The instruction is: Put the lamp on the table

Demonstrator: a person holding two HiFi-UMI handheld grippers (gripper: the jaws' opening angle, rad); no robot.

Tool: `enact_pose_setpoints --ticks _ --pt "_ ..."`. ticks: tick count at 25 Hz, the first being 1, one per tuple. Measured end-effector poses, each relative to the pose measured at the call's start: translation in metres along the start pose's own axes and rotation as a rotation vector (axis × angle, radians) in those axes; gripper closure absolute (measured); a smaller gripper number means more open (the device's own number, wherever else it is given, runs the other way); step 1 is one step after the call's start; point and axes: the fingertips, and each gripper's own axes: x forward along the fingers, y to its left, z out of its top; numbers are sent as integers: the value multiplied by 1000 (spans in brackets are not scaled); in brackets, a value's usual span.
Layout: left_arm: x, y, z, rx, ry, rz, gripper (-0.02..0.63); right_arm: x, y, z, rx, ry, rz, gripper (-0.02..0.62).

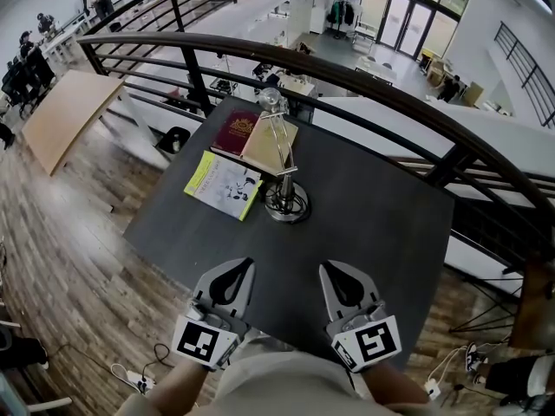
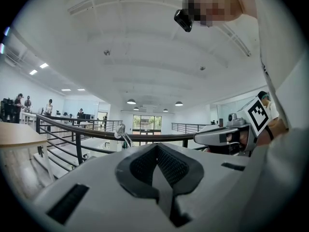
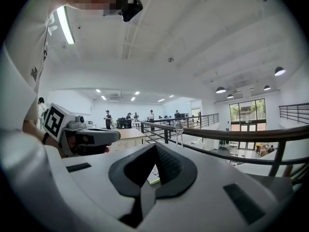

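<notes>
The lamp (image 1: 286,199) stands upright on the dark table (image 1: 373,232); it has a round silver base, a thin stem and a small head near the far edge. Its head shows in the left gripper view (image 2: 119,129) and in the right gripper view (image 3: 179,125). My left gripper (image 1: 248,263) and right gripper (image 1: 323,267) hover side by side over the near table edge, well short of the lamp. Both are shut with nothing between the jaws. Each also shows level in its own view: the left gripper (image 2: 155,145) and the right gripper (image 3: 154,145).
A yellow-and-white book (image 1: 224,185) lies left of the lamp base, with a maroon book (image 1: 236,133) and a tan book (image 1: 269,144) behind it. A dark curved railing (image 1: 364,81) runs just past the table's far edge, above a lower floor. Wooden floor lies to the left.
</notes>
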Motion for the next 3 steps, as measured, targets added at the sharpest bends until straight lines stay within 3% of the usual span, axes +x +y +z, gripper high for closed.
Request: enact_pose_setpoints --ticks 3 --pt "0 1 1 6 0 0 601 0 -1 3 1 0 0 597"
